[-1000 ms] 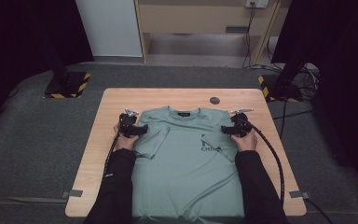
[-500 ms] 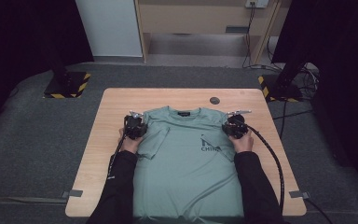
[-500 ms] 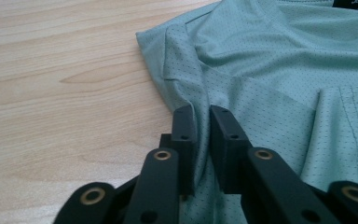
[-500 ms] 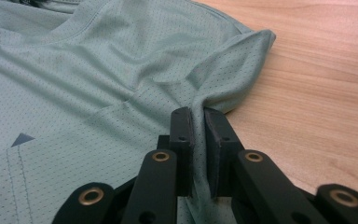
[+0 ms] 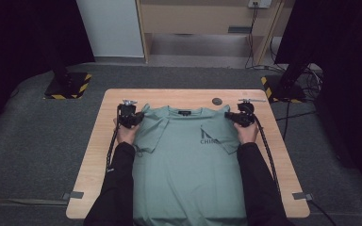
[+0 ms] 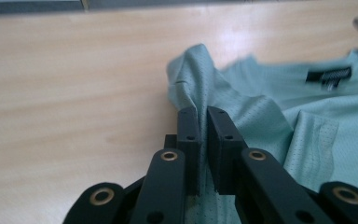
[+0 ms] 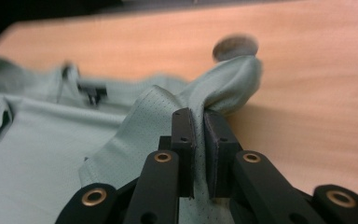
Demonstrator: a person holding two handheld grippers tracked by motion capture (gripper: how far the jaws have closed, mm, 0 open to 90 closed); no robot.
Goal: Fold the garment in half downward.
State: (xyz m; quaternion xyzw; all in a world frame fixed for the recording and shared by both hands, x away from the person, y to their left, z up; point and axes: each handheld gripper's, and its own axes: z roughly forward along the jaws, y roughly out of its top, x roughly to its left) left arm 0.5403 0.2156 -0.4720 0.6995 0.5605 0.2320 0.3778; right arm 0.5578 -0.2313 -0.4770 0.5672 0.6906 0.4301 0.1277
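Note:
A sage-green T-shirt lies face up on the wooden table, collar at the far side, both sleeves folded in over the chest. My left gripper is at its left shoulder. In the left gripper view the jaws have just been closing and now pinch a raised fold of the shirt. My right gripper is at the right shoulder. In the right gripper view it is shut on a lifted peak of the mesh fabric. Dark-sleeved forearms lie over the shirt's sides.
A small dark round disc sits on the table beyond the collar, just past the right gripper's fold. Stands with yellow-black striped bases flank the table on the grey floor. Cables trail along the right side.
Both grippers have shut on the shirt's shoulders and risen toward the far side, pulling the fabric up into small peaks.

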